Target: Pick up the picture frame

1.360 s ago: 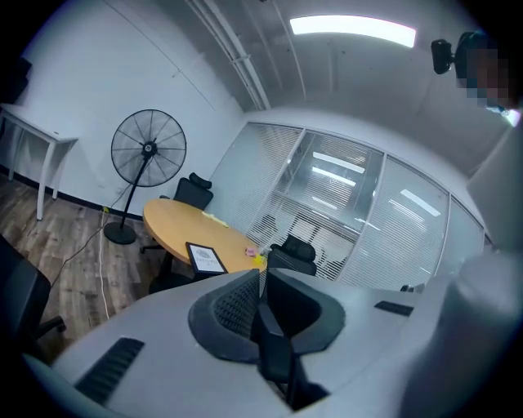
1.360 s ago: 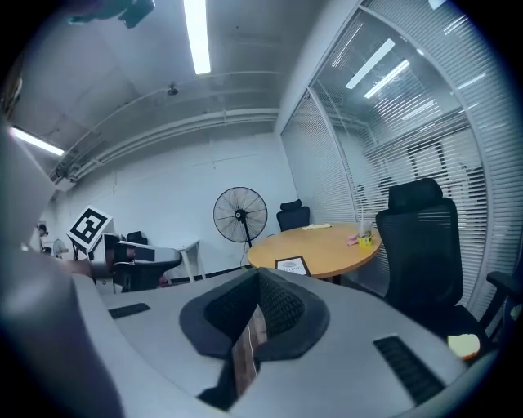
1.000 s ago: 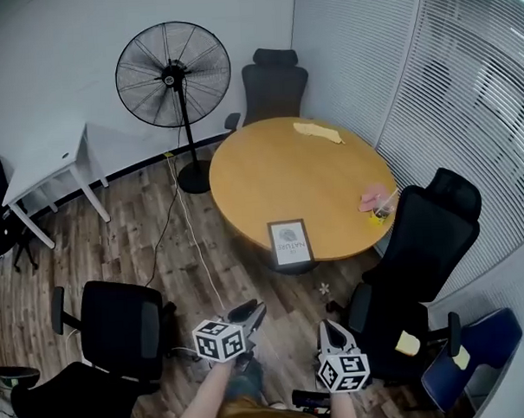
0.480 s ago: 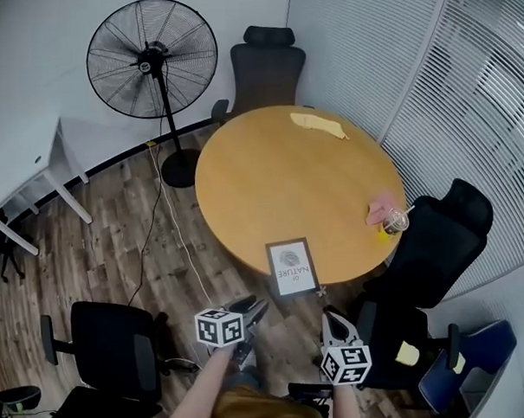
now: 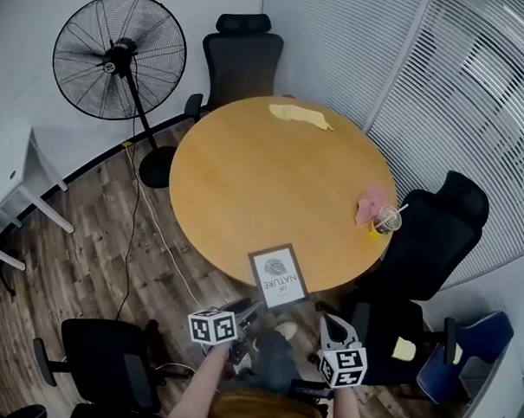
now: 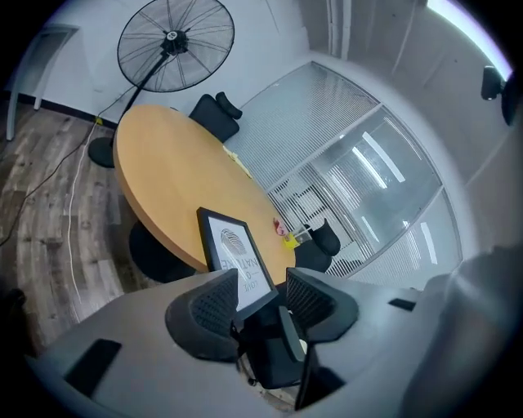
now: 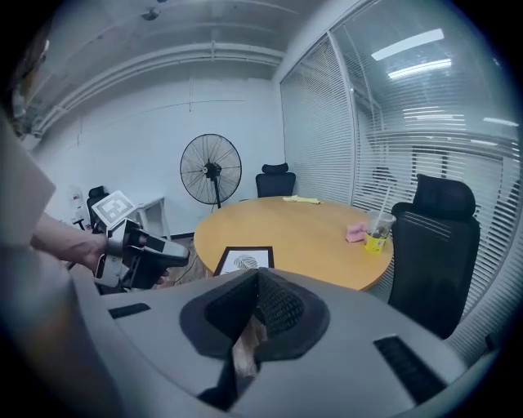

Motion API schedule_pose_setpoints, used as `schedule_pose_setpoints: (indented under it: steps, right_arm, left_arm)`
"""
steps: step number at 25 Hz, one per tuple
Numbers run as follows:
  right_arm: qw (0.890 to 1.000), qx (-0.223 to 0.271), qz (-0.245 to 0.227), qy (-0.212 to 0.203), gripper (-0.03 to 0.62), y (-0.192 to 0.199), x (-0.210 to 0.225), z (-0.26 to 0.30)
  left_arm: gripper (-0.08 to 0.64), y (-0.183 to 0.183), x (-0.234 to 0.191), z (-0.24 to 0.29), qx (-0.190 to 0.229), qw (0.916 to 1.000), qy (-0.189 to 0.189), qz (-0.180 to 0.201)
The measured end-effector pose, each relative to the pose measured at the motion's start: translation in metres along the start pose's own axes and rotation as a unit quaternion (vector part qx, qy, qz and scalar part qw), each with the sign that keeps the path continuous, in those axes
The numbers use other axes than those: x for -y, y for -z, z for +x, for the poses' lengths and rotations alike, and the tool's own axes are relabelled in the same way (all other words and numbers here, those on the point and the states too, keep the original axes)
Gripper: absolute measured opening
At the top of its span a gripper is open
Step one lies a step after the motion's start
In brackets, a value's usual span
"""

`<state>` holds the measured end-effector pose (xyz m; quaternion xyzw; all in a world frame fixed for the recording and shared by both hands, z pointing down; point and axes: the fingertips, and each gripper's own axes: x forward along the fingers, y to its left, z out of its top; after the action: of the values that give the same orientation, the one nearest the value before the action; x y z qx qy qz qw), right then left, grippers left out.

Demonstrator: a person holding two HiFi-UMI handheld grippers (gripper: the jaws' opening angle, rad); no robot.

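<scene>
A black picture frame (image 5: 278, 277) with a white print lies flat at the near edge of the round wooden table (image 5: 269, 177). My left gripper (image 5: 247, 315) hovers just short of the frame's near left corner. In the left gripper view its jaws (image 6: 261, 279) are opening, nothing sits between them, and the frame (image 6: 235, 257) shows just beyond the tips. My right gripper (image 5: 329, 325) is shut and empty, near the table's edge to the right of the frame. In the right gripper view its tips (image 7: 258, 277) meet, with the frame (image 7: 245, 260) ahead.
A drink cup with a straw (image 5: 386, 219) and a pink object (image 5: 368, 201) sit at the table's right edge, a yellow cloth (image 5: 300, 117) at the far side. Black office chairs (image 5: 428, 231) (image 5: 238, 62) (image 5: 104, 362) ring the table. A pedestal fan (image 5: 121, 58) stands far left.
Both grippers have come forward toward the table, and the frame now lies close in front of them. The left jaws have spread wider.
</scene>
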<state>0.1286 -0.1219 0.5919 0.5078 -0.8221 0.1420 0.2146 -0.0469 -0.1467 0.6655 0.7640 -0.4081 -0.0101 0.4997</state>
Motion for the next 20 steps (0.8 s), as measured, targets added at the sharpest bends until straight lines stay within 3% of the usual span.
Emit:
schedule_pose_setpoints:
  steps: [9, 20]
  right_arm:
    - [0.999, -0.028, 0.01, -0.032, 0.014, 0.014, 0.012, 0.04]
    - [0.996, -0.058, 0.016, -0.06, 0.014, 0.031, 0.021, 0.068]
  left_arm:
    - [0.212, 0.008, -0.029, 0.025, -0.017, 0.9969, -0.004, -0.077]
    - [0.227, 0.029, -0.045, 0.057, -0.051, 0.9885, -0.001, -0.142]
